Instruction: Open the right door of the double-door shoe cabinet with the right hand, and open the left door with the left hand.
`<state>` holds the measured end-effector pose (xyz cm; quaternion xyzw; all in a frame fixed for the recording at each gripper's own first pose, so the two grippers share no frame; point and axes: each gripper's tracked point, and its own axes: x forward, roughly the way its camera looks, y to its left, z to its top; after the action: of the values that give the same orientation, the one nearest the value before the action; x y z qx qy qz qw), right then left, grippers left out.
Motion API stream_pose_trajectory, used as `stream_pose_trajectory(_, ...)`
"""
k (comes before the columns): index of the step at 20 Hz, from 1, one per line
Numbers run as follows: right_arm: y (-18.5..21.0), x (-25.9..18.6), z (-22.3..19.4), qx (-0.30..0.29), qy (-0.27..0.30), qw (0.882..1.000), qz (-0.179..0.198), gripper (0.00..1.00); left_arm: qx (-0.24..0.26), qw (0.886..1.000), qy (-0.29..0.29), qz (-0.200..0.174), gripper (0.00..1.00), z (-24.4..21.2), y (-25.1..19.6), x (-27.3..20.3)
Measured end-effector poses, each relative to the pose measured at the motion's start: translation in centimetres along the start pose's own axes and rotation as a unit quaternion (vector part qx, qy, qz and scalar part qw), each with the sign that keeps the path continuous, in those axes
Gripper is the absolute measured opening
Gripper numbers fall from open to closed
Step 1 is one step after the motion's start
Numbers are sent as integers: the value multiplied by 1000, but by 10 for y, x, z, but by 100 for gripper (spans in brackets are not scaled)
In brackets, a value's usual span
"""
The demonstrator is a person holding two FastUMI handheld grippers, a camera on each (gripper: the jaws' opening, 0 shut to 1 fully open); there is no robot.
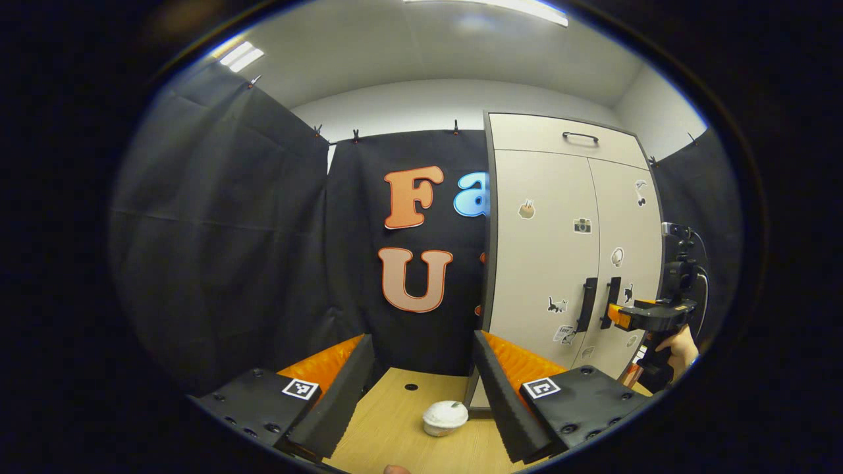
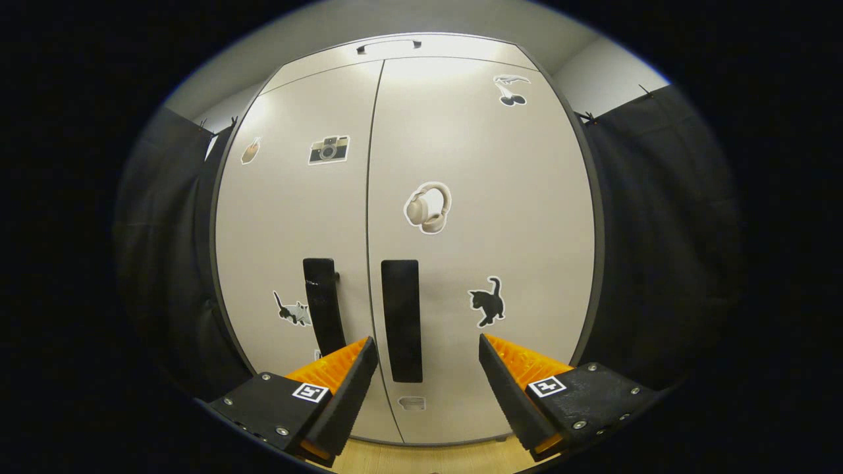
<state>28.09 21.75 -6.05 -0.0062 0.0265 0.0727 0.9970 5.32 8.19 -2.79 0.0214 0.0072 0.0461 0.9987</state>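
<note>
Spread wide, the right gripper point(image 2: 421, 359) is lining up on the right door's black vertical bar handle point(image 2: 402, 319) of the beige double-door shoe cabinet point(image 2: 461, 164), risking snagging the neighbouring left-door handle point(image 2: 324, 306) while the left gripper point(image 1: 421, 375) is waiting open.

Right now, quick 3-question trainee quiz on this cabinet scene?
1. True or false: both cabinet doors are shut.
2. Which handle sits between the right gripper's open jaws: A) left handle B) right handle C) top handle?
3. What small thing lies on the table ahead of the left gripper?

Key: 1 true. 2 B, lined up but not yet gripped. 3 a white cup.
</note>
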Motion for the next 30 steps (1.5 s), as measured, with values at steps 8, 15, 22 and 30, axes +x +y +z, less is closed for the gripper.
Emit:
stream_pose_trajectory(8,16,33,-10,-7,14,1000,9,79,-4,1000,5,10,97,-6,14,7)
stream_pose_trajectory(15,17,44,-15,-6,22,1000,0,55,-8,1000,9,17,97,-9,22,7)
stream_pose_trajectory(22,14,38,-16,3,24,1000,1,28,-11,1000,6,25,97,-5,28,-7)
stream_pose_trajectory(30,8,14,-12,2,19,1000,12,12,-17,1000,2,25,97,0,30,-24)
